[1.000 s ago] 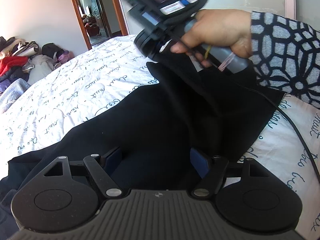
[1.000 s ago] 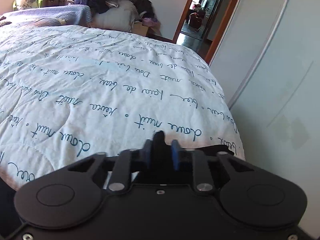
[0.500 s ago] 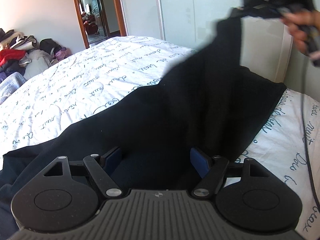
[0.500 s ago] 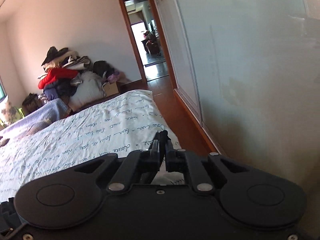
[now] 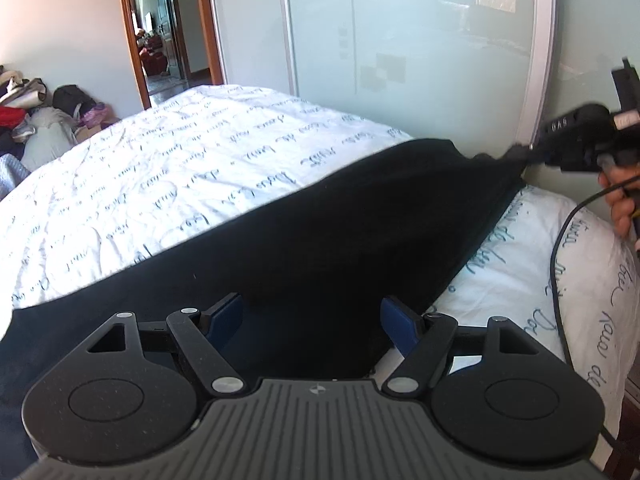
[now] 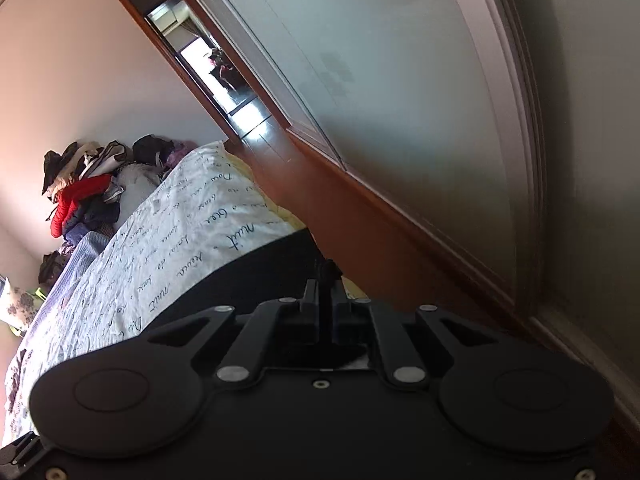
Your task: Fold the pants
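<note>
Pants: we see a pair of black, soft-fabric pants (image 5: 328,240) spread across the bed, running from 8 o'clock in the left wrist view up to a pulled corner at 2 o'clock.

Bed: a white quilted bedcover printed with blue handwriting (image 5: 180,176) lies under the pants and fills the 9 to 12 o'clock part of that view.

Left gripper: our left gripper (image 5: 316,320), black with blue pads, hangs at 6 o'clock just over the pants; its jaws stand wide apart and the pads (image 5: 228,314) press on nothing, though dark cloth lies beneath and between them.

Right gripper: our right gripper (image 6: 325,280) has its jaws pinched together on a thin ridge of the black pants (image 6: 248,280), which stands up between the fingertips. In the left wrist view the same gripper (image 5: 576,144) sits at 2 o'clock, past the bed's edge, with the fabric drawn taut toward it.

Hand: part of a hand (image 5: 620,196) grips that tool at 3 o'clock, a black cable (image 5: 560,264) trailing down from it.

Surroundings: a frosted sliding wardrobe door (image 5: 400,48) at 12 o'clock, a wooden-framed doorway (image 5: 160,32) at 11 o'clock, a heap of mixed clothes (image 6: 84,184) at 9 o'clock in the right wrist view.
</note>
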A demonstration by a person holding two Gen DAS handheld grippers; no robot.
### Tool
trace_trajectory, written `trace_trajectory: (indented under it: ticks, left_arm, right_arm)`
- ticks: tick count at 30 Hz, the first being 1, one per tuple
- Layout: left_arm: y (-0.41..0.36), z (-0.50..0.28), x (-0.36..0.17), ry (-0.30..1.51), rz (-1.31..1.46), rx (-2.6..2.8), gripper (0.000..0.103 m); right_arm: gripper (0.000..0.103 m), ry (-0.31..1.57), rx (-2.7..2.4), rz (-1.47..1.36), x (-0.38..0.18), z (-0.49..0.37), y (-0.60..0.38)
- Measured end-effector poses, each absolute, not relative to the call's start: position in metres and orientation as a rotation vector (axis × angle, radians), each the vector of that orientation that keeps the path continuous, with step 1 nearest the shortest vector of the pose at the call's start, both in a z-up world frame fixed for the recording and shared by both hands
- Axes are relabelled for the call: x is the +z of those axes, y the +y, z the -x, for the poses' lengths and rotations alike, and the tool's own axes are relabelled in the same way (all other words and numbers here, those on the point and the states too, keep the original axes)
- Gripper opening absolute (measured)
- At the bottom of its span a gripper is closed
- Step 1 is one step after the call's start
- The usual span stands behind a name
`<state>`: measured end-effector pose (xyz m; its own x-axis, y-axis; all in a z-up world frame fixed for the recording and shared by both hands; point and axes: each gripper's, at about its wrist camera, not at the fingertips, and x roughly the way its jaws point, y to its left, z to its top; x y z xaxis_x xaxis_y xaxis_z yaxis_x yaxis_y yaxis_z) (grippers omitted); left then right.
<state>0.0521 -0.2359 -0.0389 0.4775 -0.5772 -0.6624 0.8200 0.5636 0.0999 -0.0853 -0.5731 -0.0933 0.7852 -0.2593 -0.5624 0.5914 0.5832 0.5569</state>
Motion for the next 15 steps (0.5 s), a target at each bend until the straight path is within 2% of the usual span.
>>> trace_trajectory:
  ticks: [4, 9, 11, 15]
  left_arm:
    - [-0.233, -0.049, -0.032, 0.61, -0.44, -0.881, 0.078]
    - [-0.221, -0.054, -0.027, 0.612, -0.432, -0.867, 0.079]
    - [-0.224, -0.059, -0.027, 0.609, -0.437, -0.852, 0.079]
    - [-0.239, -0.065, -0.032, 0.618, -0.472, -0.875, 0.08]
  right_arm:
    - [0.042, 0.5, -0.577, -0.804, -0.098, 0.094, -0.575]
    - [0.043, 0.445, -0.605, -0.617, -0.062, 0.099, -0.556]
    - [0.048, 0.461, -0.458, -0.598, -0.052, 0.08, -0.543]
    - [0.056, 0.618, -0.266, -0.459, -0.058, 0.029, -0.516]
